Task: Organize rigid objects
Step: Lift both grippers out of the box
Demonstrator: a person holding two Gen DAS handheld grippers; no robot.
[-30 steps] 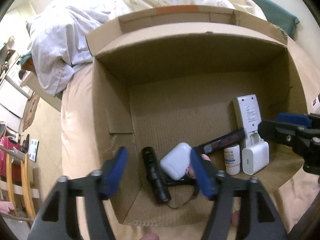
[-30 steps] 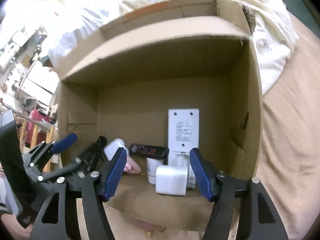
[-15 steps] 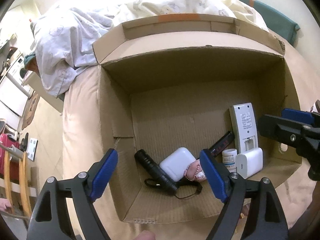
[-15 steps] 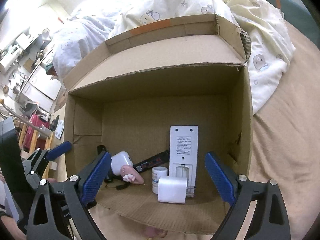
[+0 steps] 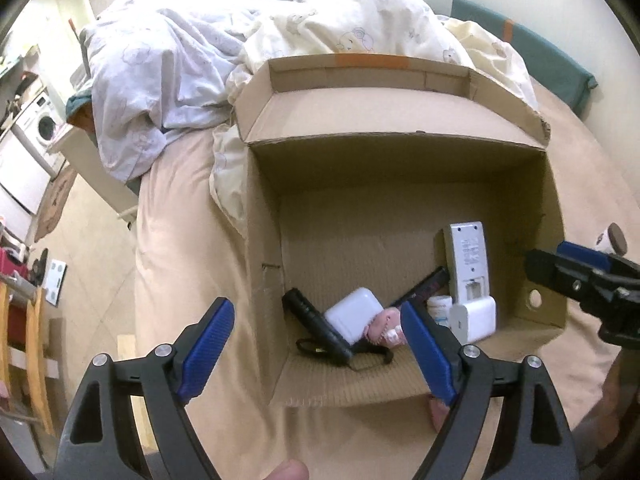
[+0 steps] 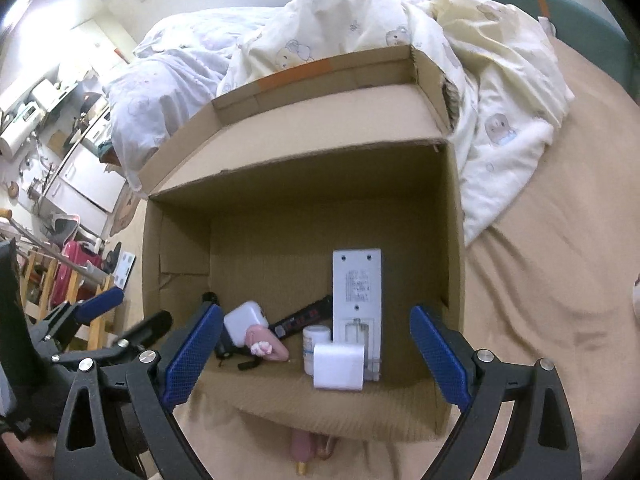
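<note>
Box [image 5: 256, 240] sitting centre frame on bed, open, stiff cardboard, light. Inside, lower middle: remote [image 6: 356, 300] leaning on back wall, hard, slim — you gripping across narrow sides; charger [image 6: 339, 367] in front, smooth, likely slippery; flashlight [image 5: 316, 326] lower left, round, may roll; small jar [image 6: 316, 340].

You holding left gripper [image 5: 316, 354] and right gripper [image 6: 316, 354] low before box, both spread wide, nothing held.
</note>
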